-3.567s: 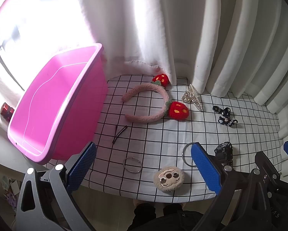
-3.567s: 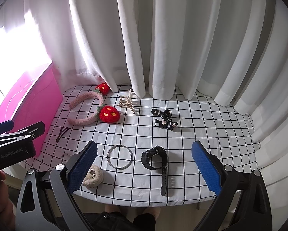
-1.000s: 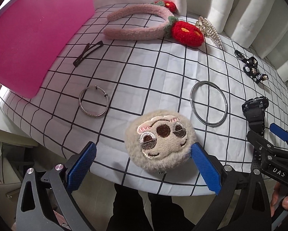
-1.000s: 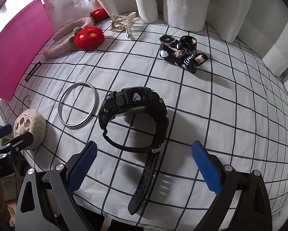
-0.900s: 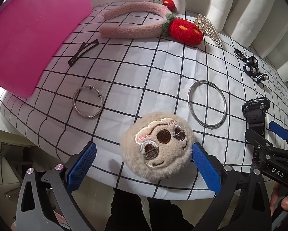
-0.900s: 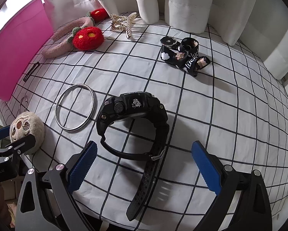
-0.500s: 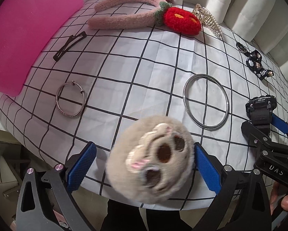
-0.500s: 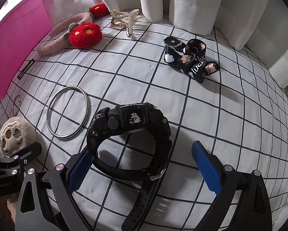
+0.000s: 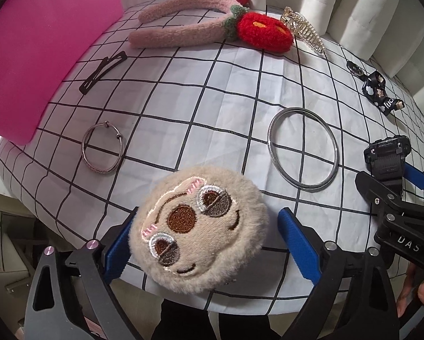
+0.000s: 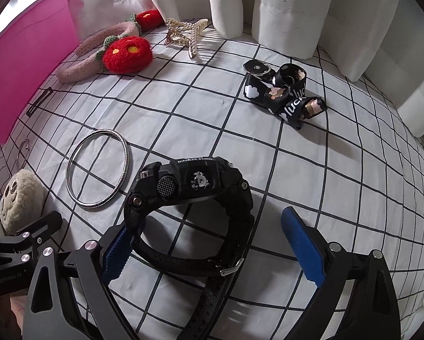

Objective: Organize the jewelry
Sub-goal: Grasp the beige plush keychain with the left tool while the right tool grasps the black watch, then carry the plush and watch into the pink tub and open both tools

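Note:
My left gripper (image 9: 204,248) stands open around a beige plush sloth-face clip (image 9: 197,226) at the table's front edge; the left pad touches its fur, the right pad is a little apart. My right gripper (image 10: 212,252) is open around a black sport watch (image 10: 192,198) lying on the checked cloth (image 10: 353,198). The watch (image 9: 387,155) and the right gripper (image 9: 399,198) also show in the left wrist view. The sloth clip also shows in the right wrist view (image 10: 19,198).
A pink bin (image 9: 36,51) stands at the left. On the cloth lie a large silver bangle (image 9: 302,150), a small ring bracelet (image 9: 102,150), a black hair clip (image 9: 104,70), a pink strawberry headband (image 9: 200,28), a pearl claw clip (image 10: 183,34) and a black printed ribbon (image 10: 285,93). White curtains hang behind.
Both grippers have dropped from high above to the table and moved forward: the left around the sloth clip, the right around the watch. The left jaws have narrowed slightly.

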The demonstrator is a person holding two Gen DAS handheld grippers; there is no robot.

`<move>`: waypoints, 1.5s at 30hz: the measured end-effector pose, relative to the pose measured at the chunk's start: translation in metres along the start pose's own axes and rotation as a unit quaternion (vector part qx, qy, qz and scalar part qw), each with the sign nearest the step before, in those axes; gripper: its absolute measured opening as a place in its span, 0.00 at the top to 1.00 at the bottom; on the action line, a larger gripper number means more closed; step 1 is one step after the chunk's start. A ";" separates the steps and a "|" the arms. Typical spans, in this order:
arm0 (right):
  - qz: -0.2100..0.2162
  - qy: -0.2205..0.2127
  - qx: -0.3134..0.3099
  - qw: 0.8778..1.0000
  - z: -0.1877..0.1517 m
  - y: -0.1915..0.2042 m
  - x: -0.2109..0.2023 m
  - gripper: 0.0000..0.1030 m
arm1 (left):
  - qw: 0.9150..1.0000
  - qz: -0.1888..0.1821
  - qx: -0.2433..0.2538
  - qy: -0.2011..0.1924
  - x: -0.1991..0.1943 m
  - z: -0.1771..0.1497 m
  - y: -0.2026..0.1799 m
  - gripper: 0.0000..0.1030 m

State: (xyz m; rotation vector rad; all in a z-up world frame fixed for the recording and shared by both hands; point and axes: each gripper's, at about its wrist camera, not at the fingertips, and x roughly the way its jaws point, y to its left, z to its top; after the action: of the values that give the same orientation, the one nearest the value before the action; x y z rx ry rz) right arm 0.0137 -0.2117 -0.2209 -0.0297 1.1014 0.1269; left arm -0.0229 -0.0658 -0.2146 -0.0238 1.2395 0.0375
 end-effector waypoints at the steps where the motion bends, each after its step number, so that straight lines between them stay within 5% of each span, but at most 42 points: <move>1: 0.002 -0.002 -0.003 1.000 0.000 0.001 -0.001 0.16 | 1.000 -0.002 0.003 -0.004 -0.002 -0.001 -0.001 0.24; 4: 0.002 -0.012 -0.015 1.000 0.000 0.008 -0.005 0.35 | 1.000 -0.006 0.014 -0.013 -0.007 -0.008 -0.005 0.38; 10: 0.018 -0.016 0.005 1.000 -0.005 0.002 -0.010 0.36 | 1.000 -0.022 0.011 -0.017 -0.016 -0.010 0.002 0.48; 26: 0.038 -0.056 0.024 0.997 0.005 0.008 -0.061 0.36 | 0.996 -0.031 0.015 -0.085 -0.069 0.025 0.033 0.49; 36: 0.051 -0.133 0.000 0.990 0.055 0.048 -0.126 0.36 | 0.983 -0.038 0.003 -0.178 -0.150 0.066 0.072 0.49; 45: 0.107 -0.201 -0.042 0.973 0.128 0.122 -0.173 0.36 | 0.970 -0.018 -0.030 -0.240 -0.210 0.106 0.145 0.49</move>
State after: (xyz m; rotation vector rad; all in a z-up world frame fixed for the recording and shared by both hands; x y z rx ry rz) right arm 0.0358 -0.0943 -0.0041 0.0384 0.6903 0.3586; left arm 0.0036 0.0801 0.0185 -0.0845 0.7523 0.0470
